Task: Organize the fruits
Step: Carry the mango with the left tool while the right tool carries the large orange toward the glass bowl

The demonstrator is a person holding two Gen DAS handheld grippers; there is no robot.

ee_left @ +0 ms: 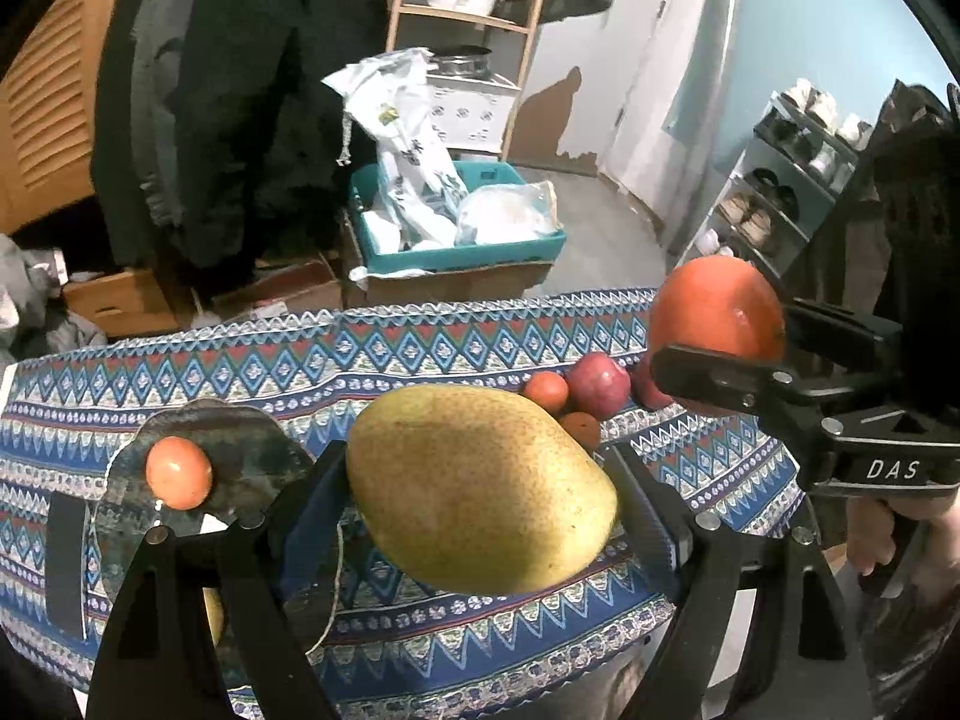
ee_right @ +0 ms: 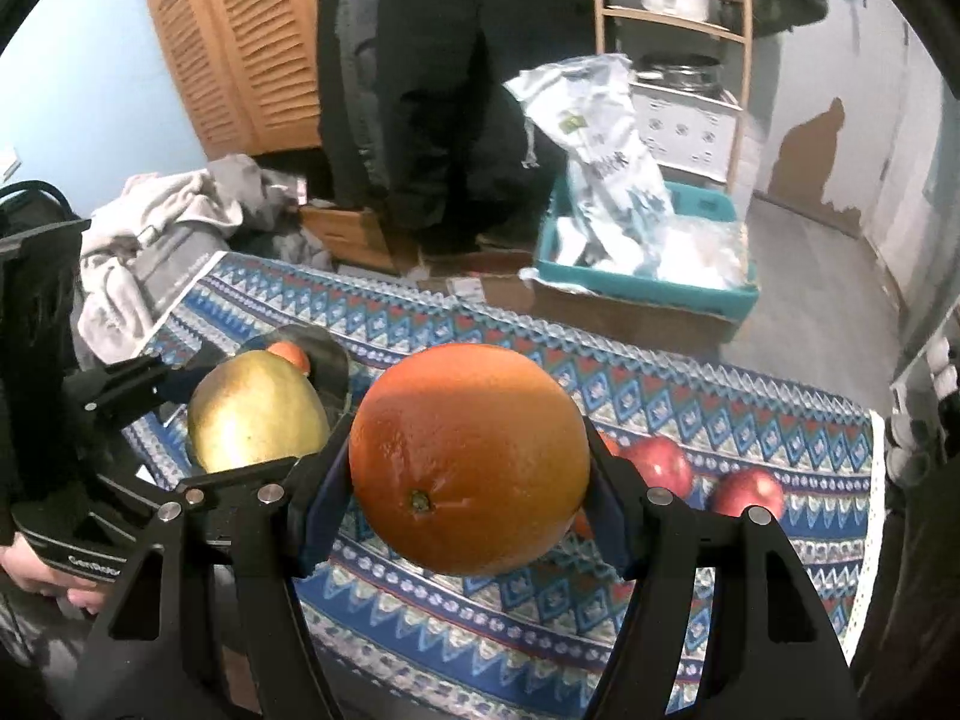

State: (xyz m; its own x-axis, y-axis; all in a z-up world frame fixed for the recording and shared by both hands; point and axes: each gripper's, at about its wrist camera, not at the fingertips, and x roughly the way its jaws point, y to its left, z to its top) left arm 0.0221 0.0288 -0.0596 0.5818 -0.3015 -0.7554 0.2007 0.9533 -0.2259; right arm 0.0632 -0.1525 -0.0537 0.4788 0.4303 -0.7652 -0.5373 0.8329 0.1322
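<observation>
My left gripper (ee_left: 480, 480) is shut on a yellow-green mango (ee_left: 480, 489) and holds it above the patterned tablecloth (ee_left: 420, 348). My right gripper (ee_right: 468, 468) is shut on a large orange (ee_right: 471, 459), also held above the table; the orange shows in the left wrist view (ee_left: 717, 306) at the right. The mango shows in the right wrist view (ee_right: 258, 414) at the left. A dark glass plate (ee_left: 240, 450) at the left carries a small orange fruit (ee_left: 179, 472). Red apples (ee_right: 660, 459) and small orange fruits (ee_left: 545, 391) lie on the cloth at the right.
Beyond the table's far edge stand cardboard boxes (ee_left: 456, 282) and a teal crate (ee_left: 462, 252) with white bags. A wooden shelf (ee_left: 468, 18), dark hanging clothes (ee_left: 240, 90) and a shoe rack (ee_left: 780, 180) are behind. A pile of grey cloth (ee_right: 162, 240) lies at the left.
</observation>
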